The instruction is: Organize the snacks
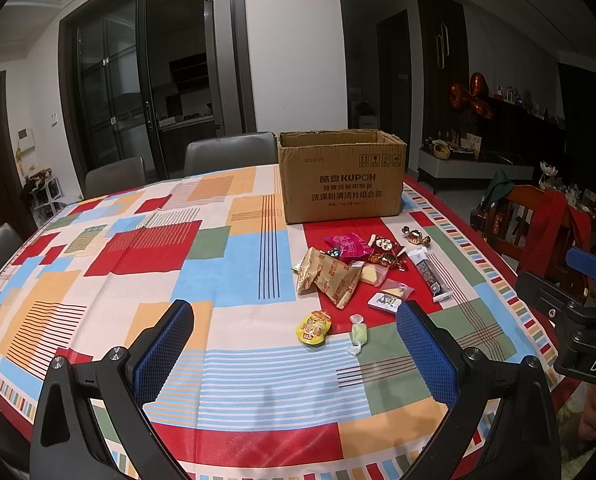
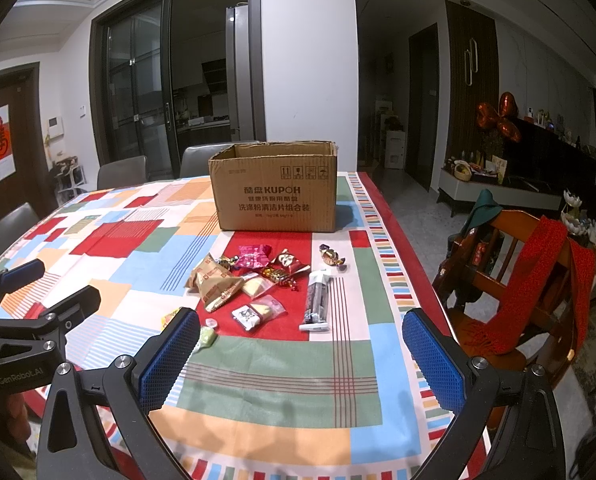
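An open cardboard box [image 1: 341,178] stands on the table's far side; it also shows in the right wrist view [image 2: 276,190]. Several snacks lie in front of it: gold packets [image 1: 325,276] [image 2: 216,284], a pink packet [image 1: 349,245] [image 2: 253,255], a dark bar [image 1: 431,274] [image 2: 317,296], a yellow packet [image 1: 314,327] and a green candy [image 1: 357,334]. My left gripper [image 1: 294,344] is open and empty, just short of the yellow packet. My right gripper [image 2: 301,354] is open and empty, near the table's front right.
The table wears a bright patchwork cloth [image 1: 138,240]. Grey chairs [image 1: 230,152] stand behind it. A wooden chair with a red scarf [image 2: 537,280] stands close to the table's right edge. The right gripper shows at the left wrist view's right edge [image 1: 577,304].
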`<state>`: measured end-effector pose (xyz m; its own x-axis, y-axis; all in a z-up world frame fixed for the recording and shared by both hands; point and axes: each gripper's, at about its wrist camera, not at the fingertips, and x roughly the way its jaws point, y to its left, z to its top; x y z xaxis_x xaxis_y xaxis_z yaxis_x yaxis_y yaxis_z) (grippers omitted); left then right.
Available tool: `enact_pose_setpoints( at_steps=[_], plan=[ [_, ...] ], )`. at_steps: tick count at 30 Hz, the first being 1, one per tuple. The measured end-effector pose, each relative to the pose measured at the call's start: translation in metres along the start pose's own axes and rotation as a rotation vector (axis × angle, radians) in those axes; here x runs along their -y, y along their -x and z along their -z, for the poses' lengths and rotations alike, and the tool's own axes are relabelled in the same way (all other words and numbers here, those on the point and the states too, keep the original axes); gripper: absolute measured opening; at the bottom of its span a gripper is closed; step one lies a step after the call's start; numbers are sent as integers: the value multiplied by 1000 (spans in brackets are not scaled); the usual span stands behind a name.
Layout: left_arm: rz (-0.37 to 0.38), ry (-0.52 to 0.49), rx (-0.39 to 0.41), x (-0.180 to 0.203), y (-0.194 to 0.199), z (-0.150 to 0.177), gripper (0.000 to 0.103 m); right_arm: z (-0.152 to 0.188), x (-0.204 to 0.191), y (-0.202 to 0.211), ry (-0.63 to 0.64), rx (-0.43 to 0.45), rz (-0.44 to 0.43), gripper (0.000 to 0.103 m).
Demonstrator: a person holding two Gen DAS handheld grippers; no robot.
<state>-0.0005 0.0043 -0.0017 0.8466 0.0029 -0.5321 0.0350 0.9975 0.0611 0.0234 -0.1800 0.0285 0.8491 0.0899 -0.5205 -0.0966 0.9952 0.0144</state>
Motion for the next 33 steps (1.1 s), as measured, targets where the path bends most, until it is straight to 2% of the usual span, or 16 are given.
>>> enact_pose_setpoints(
  at_steps=[15,21,26,29,33],
  plan=[
    [5,4,-10,2,-1,5,103,5,-3,0,7,-17,-20,102],
    [19,10,-21,-6,-8,6,103,4,-13,-15,27,-49,-49,102],
    [18,-42,-13,-14,-19,4,103,2,-24,-33,53,-82,-79,102],
    [49,-77,-23,-16,-29,4,98,1,-31,-44,67,-96,-108,100],
    [109,-107,-65,-20,-46,5,90,2,-41,-64,77,-126,-160,92]
  ],
)
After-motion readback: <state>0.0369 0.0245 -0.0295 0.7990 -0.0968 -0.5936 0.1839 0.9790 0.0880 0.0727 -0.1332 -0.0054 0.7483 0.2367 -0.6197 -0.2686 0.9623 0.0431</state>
